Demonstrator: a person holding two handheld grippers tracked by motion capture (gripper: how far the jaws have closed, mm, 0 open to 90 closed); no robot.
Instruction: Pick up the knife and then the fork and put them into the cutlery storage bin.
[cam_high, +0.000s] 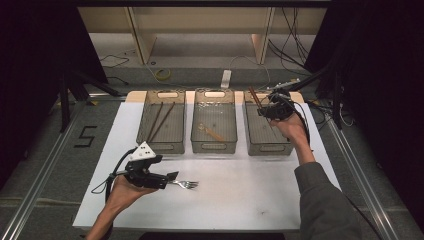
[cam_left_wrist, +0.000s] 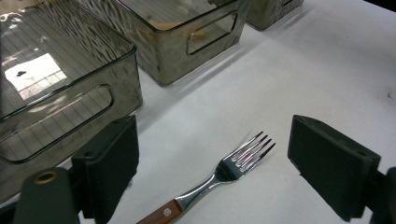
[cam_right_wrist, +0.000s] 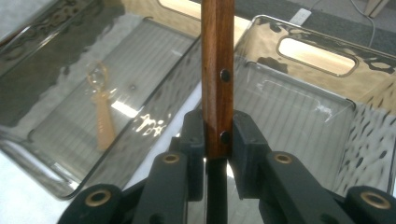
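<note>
A fork (cam_high: 186, 184) with a wooden handle lies on the white table top, tines pointing right. My left gripper (cam_high: 170, 180) sits low over its handle end. In the left gripper view the fork (cam_left_wrist: 233, 165) lies between the wide-apart jaws of the left gripper (cam_left_wrist: 219, 149), and neither pad touches it. My right gripper (cam_high: 270, 107) hovers above the far end of the right bin (cam_high: 270, 147). It is shut on a dark wooden utensil handle (cam_right_wrist: 218, 56) with rivets, which sticks out past the pads of the right gripper (cam_right_wrist: 218, 135). That handle (cam_high: 254, 96) points up and to the far left.
Three smoky clear bins stand in a row at the table's far side. The left bin (cam_high: 161, 145) holds two dark chopsticks (cam_high: 160, 121). The middle bin (cam_high: 214, 146) holds a pale wooden utensil (cam_right_wrist: 103, 119). Cables lie on the floor beyond.
</note>
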